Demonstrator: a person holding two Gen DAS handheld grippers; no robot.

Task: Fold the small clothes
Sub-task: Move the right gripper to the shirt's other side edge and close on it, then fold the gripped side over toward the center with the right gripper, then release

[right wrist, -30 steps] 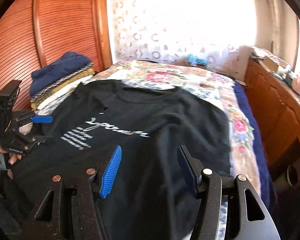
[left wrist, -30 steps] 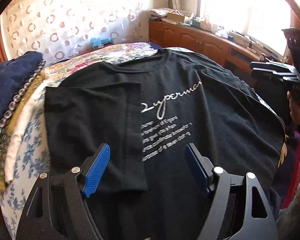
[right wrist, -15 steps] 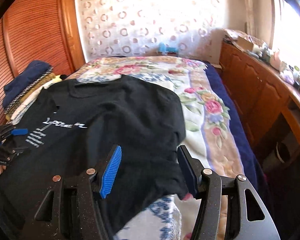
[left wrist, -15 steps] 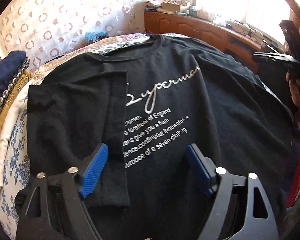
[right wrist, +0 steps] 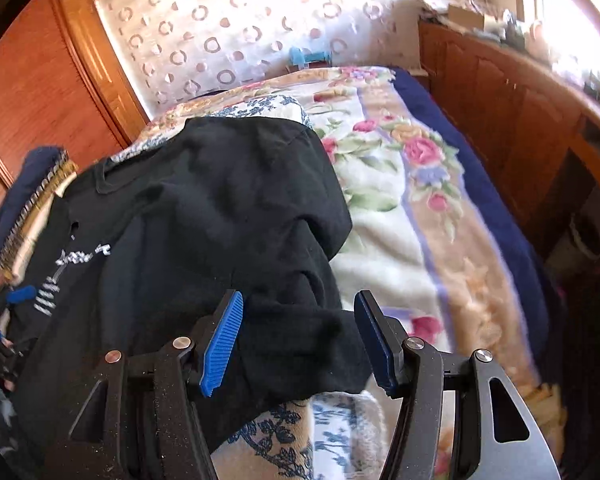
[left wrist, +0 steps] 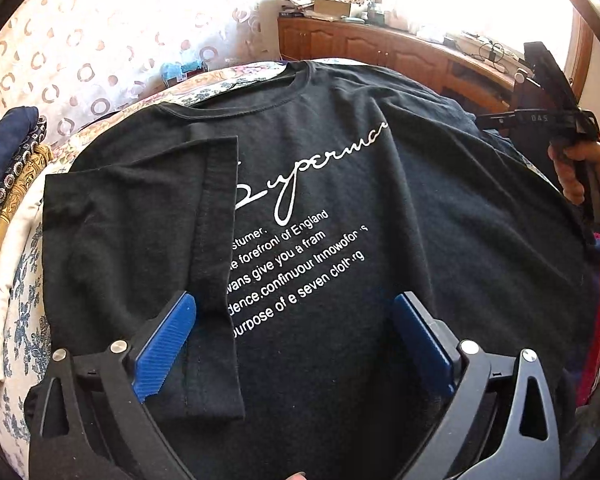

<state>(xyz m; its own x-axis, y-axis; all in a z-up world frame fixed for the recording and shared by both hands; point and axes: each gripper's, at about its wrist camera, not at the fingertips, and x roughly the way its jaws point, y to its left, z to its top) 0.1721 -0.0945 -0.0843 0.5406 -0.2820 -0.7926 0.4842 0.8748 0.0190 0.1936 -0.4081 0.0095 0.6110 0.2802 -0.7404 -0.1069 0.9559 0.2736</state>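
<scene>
item: black t-shirt, printed side up, spread flat on the floral bedspread; neck toward the far curtain, hem toward the holder, so its long axis runs away from both grippers.

folded part: left sleeve panel already turned in over the chest, its edge covering the start of the white lettering.

unfolded part: right sleeve and side, bunched and trailing toward the bed's right edge.

left gripper: above the lower chest; jaws have just been opening and stand wide, cloth below but nothing pinched between the pads.

right gripper: tilted down over the bunched right sleeve, jaws part open, the sleeve fabric lying in the gap; the blue pads do not appear to press it, though blur makes contact hard to judge.

bearing on next move: the loose sleeve lies directly under the right gripper and well apart from the left; the right is the nearer hand for the mirror fold.
</scene>
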